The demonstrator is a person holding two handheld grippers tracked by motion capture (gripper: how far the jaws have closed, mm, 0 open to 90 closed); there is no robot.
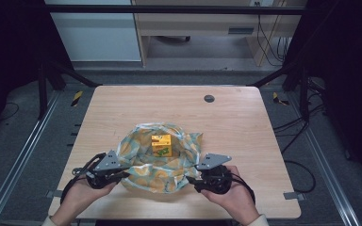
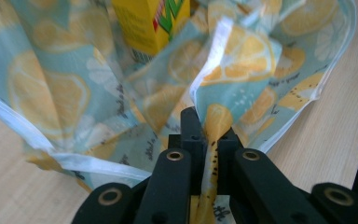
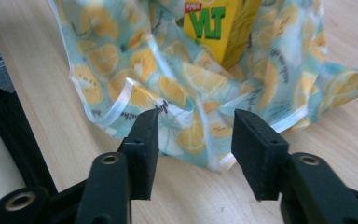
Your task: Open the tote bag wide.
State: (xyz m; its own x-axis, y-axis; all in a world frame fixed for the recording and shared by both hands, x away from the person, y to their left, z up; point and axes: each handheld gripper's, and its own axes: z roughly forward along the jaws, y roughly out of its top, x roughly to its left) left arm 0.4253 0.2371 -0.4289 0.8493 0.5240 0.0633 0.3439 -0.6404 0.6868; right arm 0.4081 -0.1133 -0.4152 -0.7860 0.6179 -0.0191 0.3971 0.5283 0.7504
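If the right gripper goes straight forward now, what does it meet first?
Probably the lemon-print cloth: the right gripper is open with the cloth's crumpled edge just ahead. The yellow carton stands farther behind.

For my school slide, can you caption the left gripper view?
Left gripper pinches the lemon cloth under a yellow carton.

Light wooden table (image 1: pixel 245 122) under crumpled lemon-print cloth (image 1: pixel 143 174), carton (image 1: pixel 161 145) atop.
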